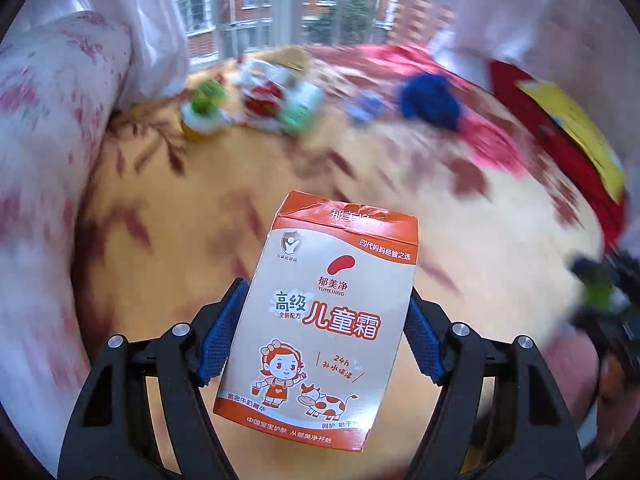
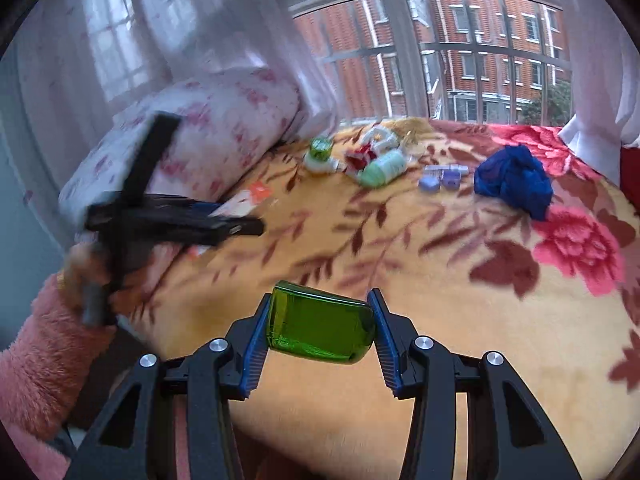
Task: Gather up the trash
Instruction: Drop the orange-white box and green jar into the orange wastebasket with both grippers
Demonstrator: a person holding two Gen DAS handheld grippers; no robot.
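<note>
- Left tool [image 1: 324, 336], lower centre of the left wrist view, is clamped on an orange and white cardboard carton [image 1: 320, 316] with a crumpled top, lifted above the floral bed blanket [image 1: 168, 248].
- Right tool [image 2: 318, 334], lower centre of the right wrist view, grips a shiny green container [image 2: 320, 326] by its two ends.
- More litter [image 2: 360, 160] and a crumpled blue cloth [image 2: 514, 182] lie in the upper middle of that view, near the window.
- Risk: the glossy green container looks slippery and could slide out; squeezing harder may crush the thin carton.
</note>
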